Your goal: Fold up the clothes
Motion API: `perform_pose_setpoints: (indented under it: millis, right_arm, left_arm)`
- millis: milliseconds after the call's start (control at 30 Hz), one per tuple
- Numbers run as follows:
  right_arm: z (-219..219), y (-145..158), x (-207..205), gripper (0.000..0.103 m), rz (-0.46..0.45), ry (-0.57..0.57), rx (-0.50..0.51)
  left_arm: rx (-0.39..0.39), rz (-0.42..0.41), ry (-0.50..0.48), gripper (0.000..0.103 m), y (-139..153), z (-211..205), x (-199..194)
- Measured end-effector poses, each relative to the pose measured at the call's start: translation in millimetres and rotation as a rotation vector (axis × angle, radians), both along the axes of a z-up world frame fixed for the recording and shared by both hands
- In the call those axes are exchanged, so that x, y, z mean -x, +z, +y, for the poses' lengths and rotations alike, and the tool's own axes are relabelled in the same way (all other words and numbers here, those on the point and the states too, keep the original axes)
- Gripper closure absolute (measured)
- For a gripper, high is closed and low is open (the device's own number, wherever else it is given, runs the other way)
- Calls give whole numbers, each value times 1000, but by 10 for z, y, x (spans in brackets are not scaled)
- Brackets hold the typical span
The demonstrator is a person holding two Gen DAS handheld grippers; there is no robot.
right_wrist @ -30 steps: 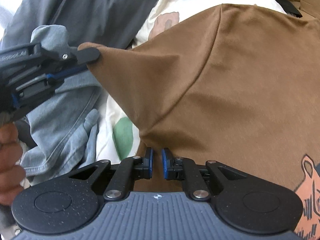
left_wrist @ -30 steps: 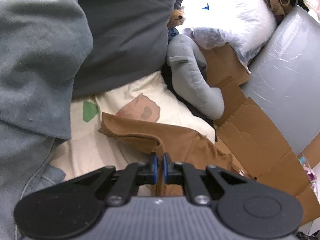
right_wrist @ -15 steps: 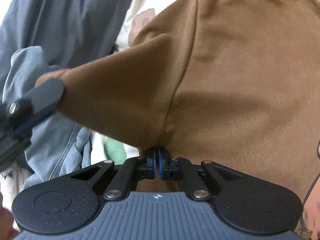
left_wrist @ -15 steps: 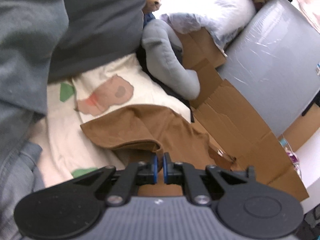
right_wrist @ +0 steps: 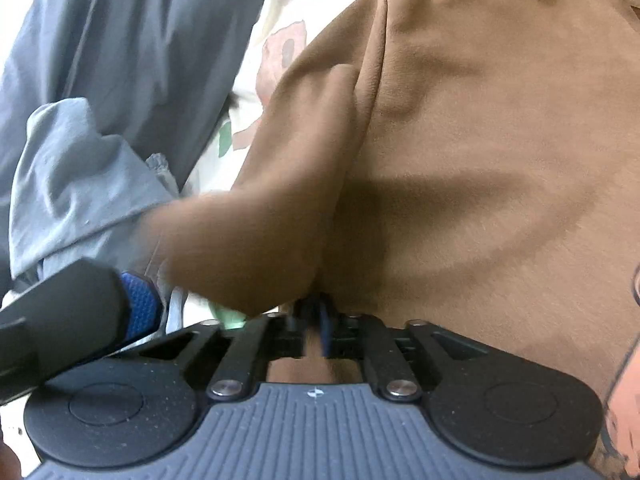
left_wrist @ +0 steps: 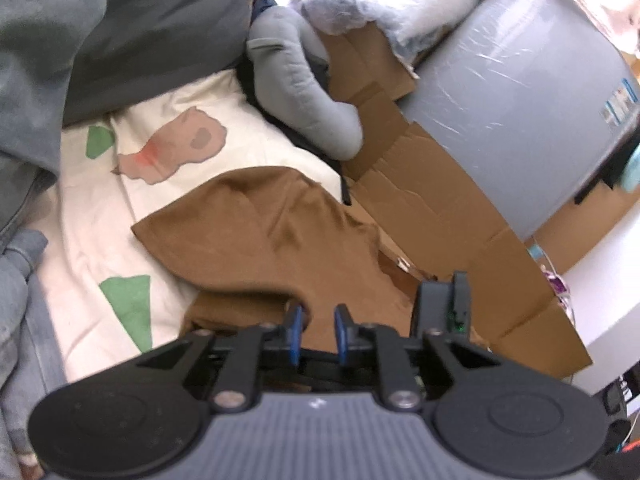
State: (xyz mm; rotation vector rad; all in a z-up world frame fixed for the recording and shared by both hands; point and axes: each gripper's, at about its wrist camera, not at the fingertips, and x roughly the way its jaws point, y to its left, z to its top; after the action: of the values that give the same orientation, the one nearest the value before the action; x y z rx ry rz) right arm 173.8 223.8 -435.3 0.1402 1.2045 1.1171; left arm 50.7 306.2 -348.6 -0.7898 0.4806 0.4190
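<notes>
A brown T-shirt (left_wrist: 264, 236) lies on the cream printed bedsheet (left_wrist: 92, 216). In the right wrist view the T-shirt (right_wrist: 480, 140) fills most of the picture, with its sleeve (right_wrist: 280, 220) folded in over the body. My left gripper (left_wrist: 316, 332) is opening: its blue pads stand apart, and the shirt's edge lies in the gap without being pressed. My right gripper (right_wrist: 310, 320) is also opening, blurred, with a fold of brown cloth loose between its jaws. The two grippers are close together, so the right one's fingers (left_wrist: 440, 312) show in the left wrist view and a left fingertip (right_wrist: 136, 312) in the right wrist view.
Dark grey clothes (left_wrist: 120, 20) are piled at the back left, with denim (left_wrist: 16, 300) at the left edge. A grey plush (left_wrist: 296, 92), flattened cardboard (left_wrist: 440, 200) and a grey plastic-wrapped drum (left_wrist: 520, 100) line the right side. Grey garments (right_wrist: 100, 80) lie left of the shirt.
Both grippers were shut on brown cloth and their jaws have now parted. The left gripper carried the sleeve toward the right gripper, and the sleeve now lies over the shirt's body.
</notes>
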Motion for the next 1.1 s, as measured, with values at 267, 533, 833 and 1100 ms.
perform_pose_setpoints:
  millis: [267,533,833,1100]
  right_arm:
    - [-342,191,-43,52,-42,-28,36]
    - [-557,295,-200,51,-106,-72,99]
    - [-195,257,-238,51,-192,-19,180]
    - [-64,207,-280,93,-207,45,220]
  left_arm:
    - [-46,118,99,83,-159,98,204]
    - [-103,258,98,77,-484,214,89]
    - [-168,315,62,77,-676,246,-130]
    - [-181,322,2,95,-763,330,-277]
